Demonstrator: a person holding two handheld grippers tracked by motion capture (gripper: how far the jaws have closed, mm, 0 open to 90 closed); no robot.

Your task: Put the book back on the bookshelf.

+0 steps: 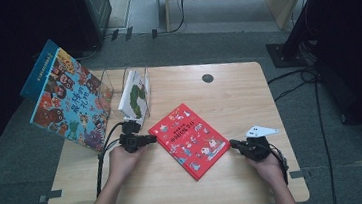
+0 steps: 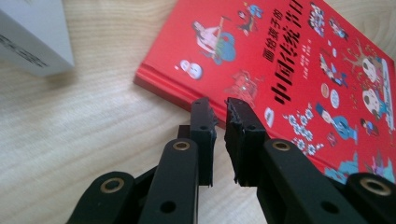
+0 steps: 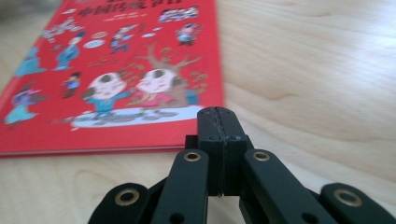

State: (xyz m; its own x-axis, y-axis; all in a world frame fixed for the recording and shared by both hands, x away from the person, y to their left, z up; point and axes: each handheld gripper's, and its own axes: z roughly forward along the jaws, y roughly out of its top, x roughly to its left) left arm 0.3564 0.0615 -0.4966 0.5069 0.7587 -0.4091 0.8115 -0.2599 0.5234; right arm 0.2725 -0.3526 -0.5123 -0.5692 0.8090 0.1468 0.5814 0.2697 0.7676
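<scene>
Jaws first: those of the left gripper (image 2: 215, 109) stand a narrow slit apart with nothing between them, their tips hovering at the near long edge of the red book (image 1: 189, 139), while the right gripper (image 3: 218, 116) has its pads pressed flat together, empty, with its tips just beside the book's opposite edge. That book lies flat and closed on the wooden table (image 1: 238, 91), near the middle and turned at an angle, one gripper at each side of it. It looks like a thin hardcover picture book: stiff boards, a glossy printed cover, and a visible step where the cover overhangs the page block in the left gripper view. I judge it light to moderate in weight, rigid enough to be lifted by one edge without sagging much, but slippery on its face, so pads sliding across the cover would find little purchase. The best hold is probably the edge itself, one pad under the board and one on top, which calls for tipping or nudging the book so a jaw can get beneath it; the closed right gripper could brace the far side meanwhile. Farther out, a white book (image 1: 133, 94) stands in a wire rack (image 1: 109, 81) behind the left hand, and a large colourful book (image 1: 66, 100) leans at the table's left edge.
</scene>
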